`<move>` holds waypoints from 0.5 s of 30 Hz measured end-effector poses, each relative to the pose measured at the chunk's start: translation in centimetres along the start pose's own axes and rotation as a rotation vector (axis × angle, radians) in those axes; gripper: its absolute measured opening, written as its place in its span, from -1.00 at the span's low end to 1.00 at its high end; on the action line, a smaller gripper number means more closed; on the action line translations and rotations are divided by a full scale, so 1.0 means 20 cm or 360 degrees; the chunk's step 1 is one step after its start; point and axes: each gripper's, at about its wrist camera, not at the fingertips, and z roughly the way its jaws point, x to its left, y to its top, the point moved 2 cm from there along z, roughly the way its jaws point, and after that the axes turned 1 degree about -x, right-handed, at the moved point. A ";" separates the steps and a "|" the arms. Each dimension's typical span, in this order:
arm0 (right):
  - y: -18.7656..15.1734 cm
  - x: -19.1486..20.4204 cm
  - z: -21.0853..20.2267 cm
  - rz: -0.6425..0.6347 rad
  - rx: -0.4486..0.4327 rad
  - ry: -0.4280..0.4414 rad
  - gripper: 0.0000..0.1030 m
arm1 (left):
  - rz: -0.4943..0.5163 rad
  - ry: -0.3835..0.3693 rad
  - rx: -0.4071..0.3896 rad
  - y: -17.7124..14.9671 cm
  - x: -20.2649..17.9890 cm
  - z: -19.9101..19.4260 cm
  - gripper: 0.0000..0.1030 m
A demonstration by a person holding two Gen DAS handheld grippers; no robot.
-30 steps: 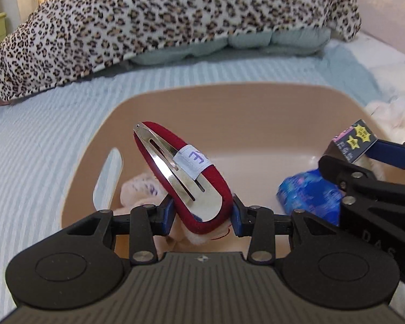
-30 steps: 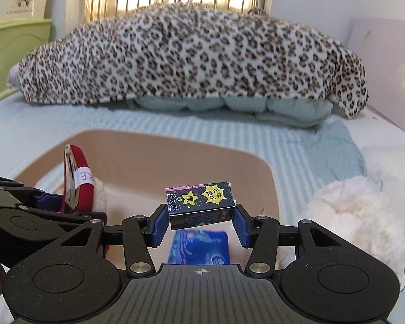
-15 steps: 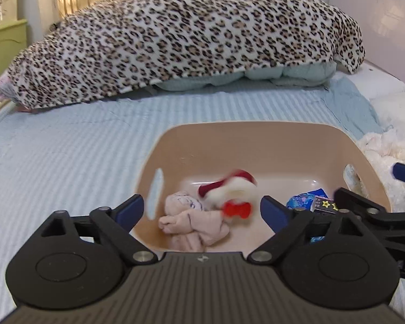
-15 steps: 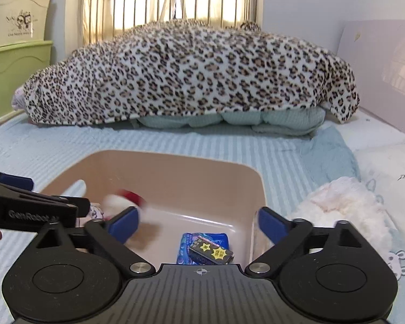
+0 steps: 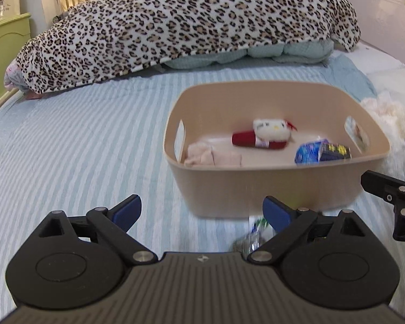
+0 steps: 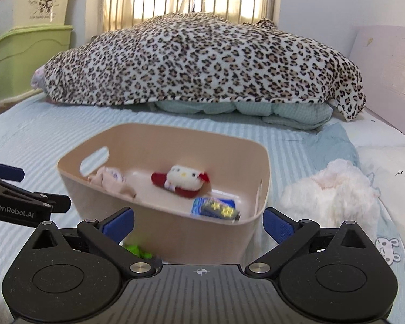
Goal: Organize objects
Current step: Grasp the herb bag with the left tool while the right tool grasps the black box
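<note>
A beige bin [image 5: 270, 189] [image 6: 159, 229] stands on the striped bed. Inside lie a red hair clip with a white plush cat [image 5: 267, 135] [image 6: 181, 181], a pale pink cloth [image 5: 213, 156] [image 6: 110, 181], a blue packet [image 5: 307, 152] [image 6: 202, 205] and a small dark box with yellow stars [image 5: 334, 151] [image 6: 221, 212]. My left gripper [image 5: 202, 210] is open and empty, in front of the bin. My right gripper [image 6: 198, 222] is open and empty, near the bin's front wall. A small clear and green item [image 5: 252, 235] [image 6: 136, 251] lies on the bed just before the bin.
A leopard-print blanket [image 6: 202, 62] is heaped at the far end of the bed. A fluffy white cloth [image 6: 332, 194] lies right of the bin. Green and cream storage boxes [image 6: 27, 40] stand at the left. A pale headboard [image 6: 386, 62] stands on the right.
Both grippers opened and dropped the hair clip and the starred box into the bin. Both then drew back and up, away from the bin.
</note>
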 end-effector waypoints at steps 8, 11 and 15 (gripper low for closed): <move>-0.20 0.04 0.08 -0.0046 0.0151 0.0067 1.00 | 0.0055 -0.0108 0.0122 -0.16 -0.01 0.07 0.88; -0.27 0.06 0.13 -0.0061 0.0214 0.0101 1.00 | 0.0096 -0.0145 0.0179 -0.21 -0.02 0.12 0.88; -0.35 0.08 0.19 -0.0081 0.0286 0.0145 1.00 | 0.0153 -0.0164 0.0242 -0.26 -0.03 0.18 0.88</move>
